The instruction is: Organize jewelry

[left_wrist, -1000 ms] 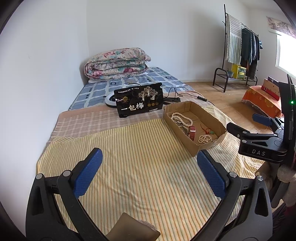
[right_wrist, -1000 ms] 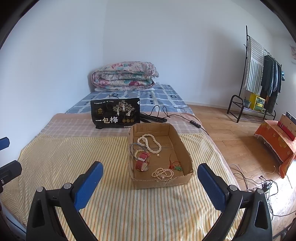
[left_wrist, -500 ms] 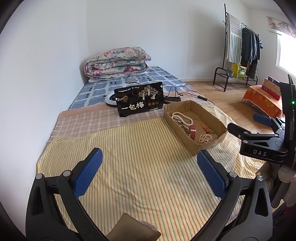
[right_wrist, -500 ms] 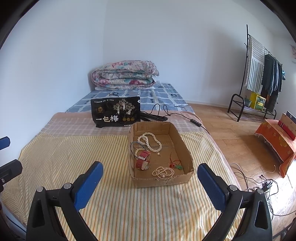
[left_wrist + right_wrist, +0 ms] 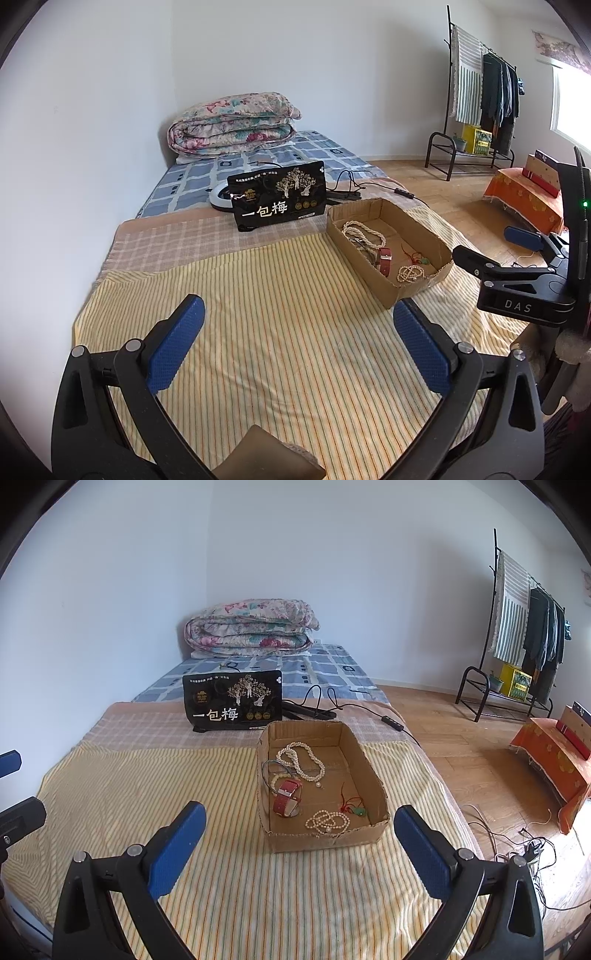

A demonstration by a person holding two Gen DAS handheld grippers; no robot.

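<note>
An open cardboard box sits on the yellow striped blanket of a bed. It holds a long pearl necklace, a red watch, a pearl bracelet and a red cord with a green pendant. The box also shows in the left wrist view. My right gripper is open and empty, hovering just in front of the box. My left gripper is open and empty over the blanket, left of the box. The right gripper shows in the left view.
A black pouch with white lettering stands behind the box, with cables beside it. A folded floral quilt lies at the bed's head. A clothes rack and an orange-covered stand are on the wooden floor to the right.
Both views have shifted slightly; the box sits marginally closer and lower in the right wrist view. Both grippers stay open and empty.
</note>
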